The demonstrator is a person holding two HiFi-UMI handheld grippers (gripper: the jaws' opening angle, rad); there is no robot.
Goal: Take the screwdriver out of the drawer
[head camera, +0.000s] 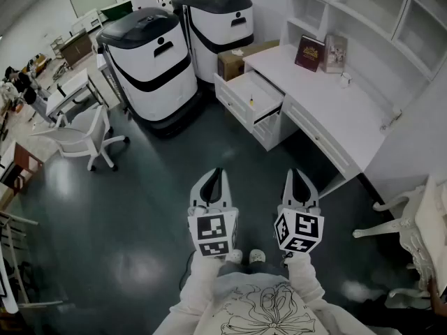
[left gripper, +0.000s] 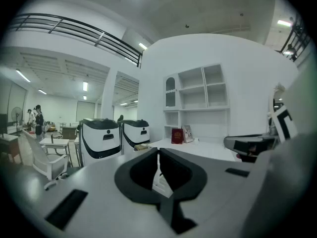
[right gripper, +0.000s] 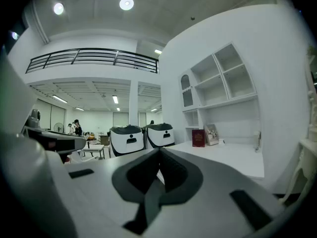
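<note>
In the head view, the white desk (head camera: pixel 335 114) has its top left drawer (head camera: pixel 269 88) pulled open. A small yellow thing (head camera: pixel 251 102) lies inside it, probably the screwdriver's handle; it is too small to be sure. My left gripper (head camera: pixel 215 180) and right gripper (head camera: pixel 300 180) hang side by side over the dark floor, well short of the desk. Both are shut with nothing between the jaws. In the left gripper view the left gripper (left gripper: pixel 158 152) points toward the desk (left gripper: pixel 198 150), and the right gripper (right gripper: pixel 159 152) does so too in its own view.
Two large white-and-black machines (head camera: pixel 157 68) (head camera: pixel 223 26) stand left of the desk, with a cardboard box (head camera: pixel 241 58) beside them. Books (head camera: pixel 309 52) lean on the desktop under white shelves (head camera: pixel 363 5). A white office chair (head camera: pixel 84 135) stands left, an ornate white chair (head camera: pixel 419 222) right.
</note>
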